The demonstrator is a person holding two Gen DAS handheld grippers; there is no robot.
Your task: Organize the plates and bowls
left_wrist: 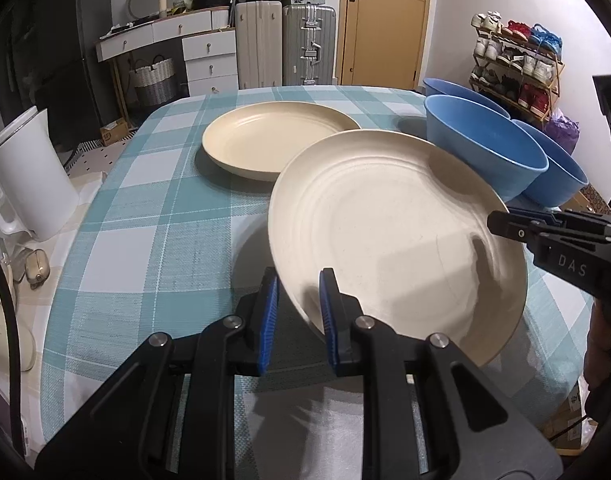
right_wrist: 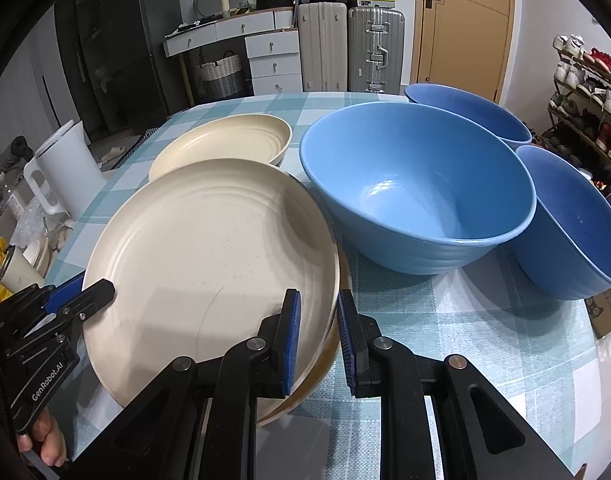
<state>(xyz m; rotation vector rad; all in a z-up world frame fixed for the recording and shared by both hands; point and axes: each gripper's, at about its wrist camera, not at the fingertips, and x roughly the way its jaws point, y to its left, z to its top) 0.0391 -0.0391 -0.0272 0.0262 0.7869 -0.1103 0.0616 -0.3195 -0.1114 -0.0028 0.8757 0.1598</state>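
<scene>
A cream plate point(left_wrist: 393, 236) is held tilted above the checked tablecloth point(left_wrist: 153, 208). My left gripper point(left_wrist: 297, 320) is shut on its near-left rim; my right gripper point(right_wrist: 317, 344) is shut on its opposite rim. In the right wrist view the plate point(right_wrist: 209, 264) shows a second rim under it, so it may be two plates. A second cream plate point(left_wrist: 277, 140) lies flat farther back, also in the right wrist view point(right_wrist: 225, 144). Three blue bowls point(right_wrist: 417, 184) stand to the right, one behind point(right_wrist: 469, 112) and one tipped at the right point(right_wrist: 573, 224).
A white kettle point(left_wrist: 29, 176) stands past the table's left edge. Suitcases point(left_wrist: 285, 44), a drawer unit and a door are behind the table. A shoe rack point(left_wrist: 517, 64) stands at the right. The table's right edge runs close beside the bowls.
</scene>
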